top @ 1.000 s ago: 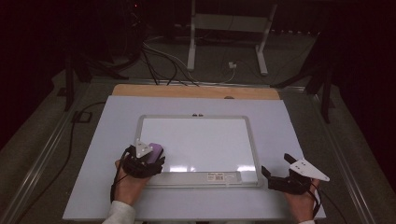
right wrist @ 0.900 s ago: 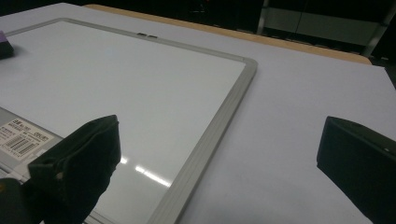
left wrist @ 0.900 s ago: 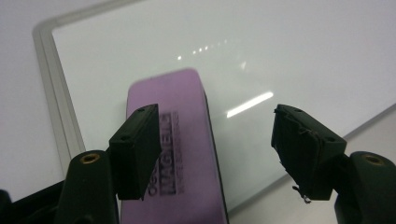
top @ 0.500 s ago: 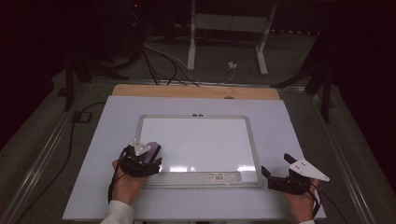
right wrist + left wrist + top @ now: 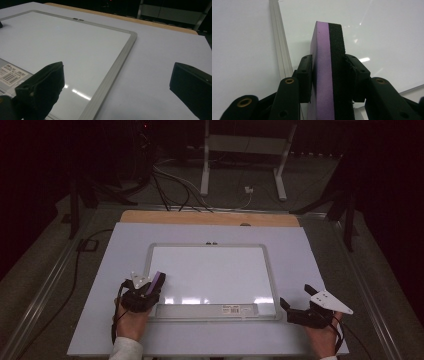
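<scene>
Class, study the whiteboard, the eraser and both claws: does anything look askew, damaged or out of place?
Nothing stands out. The whiteboard lies square on the table, its surface clean. The left claw grips the purple-and-black eraser evenly; the right claw is open beside the frame.

The high view is dim: the upper part of the frame and both side edges sink into near black, while the table (image 5: 100,270) at centre is evenly lit from above. Small bright glare patches sit along the lower edge of the whiteboard (image 5: 210,270). In the left gripper view, glare streaks cross the upper right. In the right gripper view, the near jaws at the bottom corners are soft, out of focus.
</scene>
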`<action>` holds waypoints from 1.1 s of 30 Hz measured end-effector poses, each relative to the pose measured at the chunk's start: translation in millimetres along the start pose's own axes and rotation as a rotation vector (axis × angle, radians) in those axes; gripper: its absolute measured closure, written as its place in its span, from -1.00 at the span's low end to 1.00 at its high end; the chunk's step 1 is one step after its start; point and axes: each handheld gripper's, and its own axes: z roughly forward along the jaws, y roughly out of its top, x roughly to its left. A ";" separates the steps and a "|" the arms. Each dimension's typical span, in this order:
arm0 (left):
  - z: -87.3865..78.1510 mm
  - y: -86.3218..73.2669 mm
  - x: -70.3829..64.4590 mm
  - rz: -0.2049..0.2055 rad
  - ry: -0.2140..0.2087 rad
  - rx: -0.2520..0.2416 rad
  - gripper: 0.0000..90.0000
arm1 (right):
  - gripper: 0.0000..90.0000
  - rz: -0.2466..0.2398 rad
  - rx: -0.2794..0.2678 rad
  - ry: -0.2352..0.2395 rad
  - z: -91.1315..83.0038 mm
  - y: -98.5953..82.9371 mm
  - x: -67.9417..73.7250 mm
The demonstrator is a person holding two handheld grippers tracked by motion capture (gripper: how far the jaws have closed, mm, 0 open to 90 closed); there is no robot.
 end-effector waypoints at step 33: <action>-9.7 -13.0 -4.1 -0.170 0.102 -0.035 0.43 | -1.00 0.000 -0.002 0.003 -0.2 0.4 0.3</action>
